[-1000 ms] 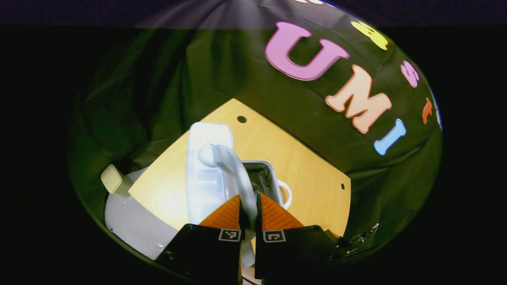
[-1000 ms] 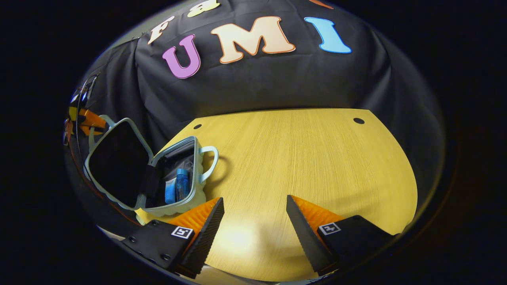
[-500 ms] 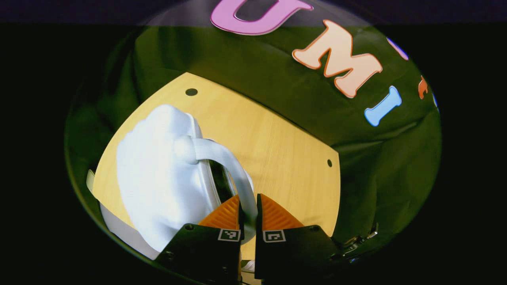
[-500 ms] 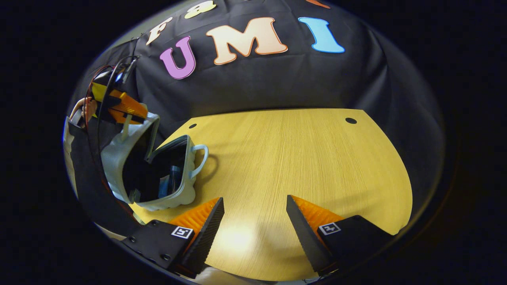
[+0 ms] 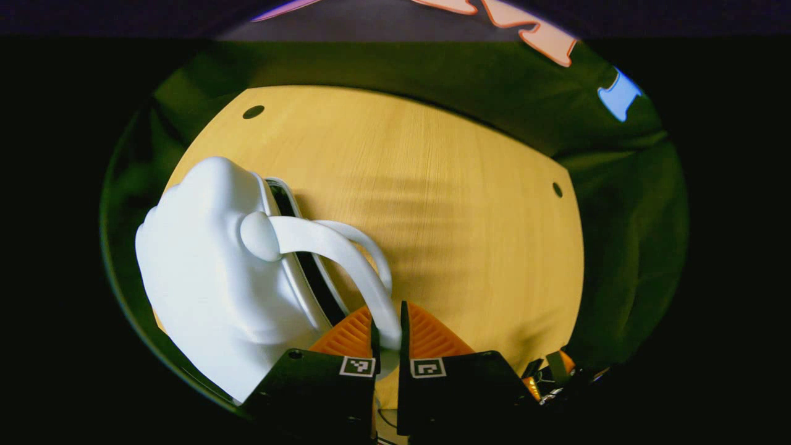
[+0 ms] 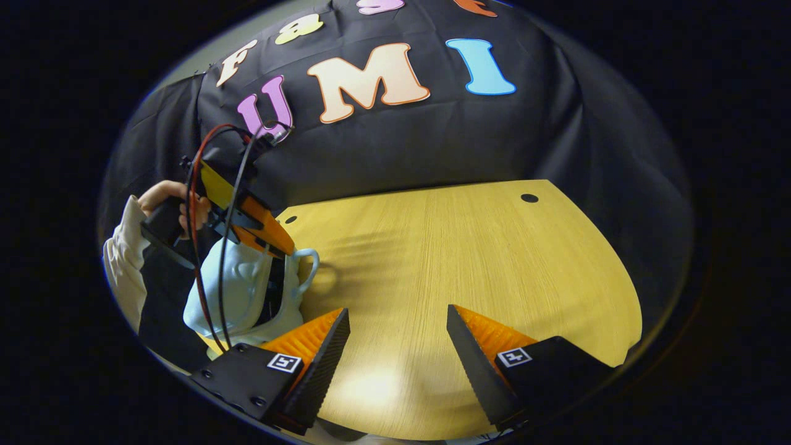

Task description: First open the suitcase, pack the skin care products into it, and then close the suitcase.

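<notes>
Pale plastic handle [image 5: 346, 259] pinched between the closed jaws of the left gripper [image 5: 388, 334], right at the bottom of the left gripper view. Lid [image 5: 210, 272] swung much lower than a second ago, now nearly down on the base, with a narrow dark gap [image 5: 309, 272] left along the rim and a second handle [image 5: 371, 247] just behind the held one. Contents seen earlier inside now hidden. Suitcase [image 6: 247, 290] standing at the table's near left corner in the right gripper view, close to the left edge. Right gripper [image 6: 395, 346] hanging over the near edge of the table [image 6: 469, 259], jaws spread wide on nothing, about where it was a second ago. Farther off in that view, the left gripper [image 6: 272, 238] now tipped down over the suitcase, with a hand [image 6: 176, 201] on its grip, a light sleeve [image 6: 123, 259] behind, and red and black cables [image 6: 210, 235] looping down past the lid. Bare wood all across the middle and right of the table, out to the far edge with small round holes [image 6: 529, 198] near its corners. Black cloth wall [image 6: 432, 136] just beyond.
</notes>
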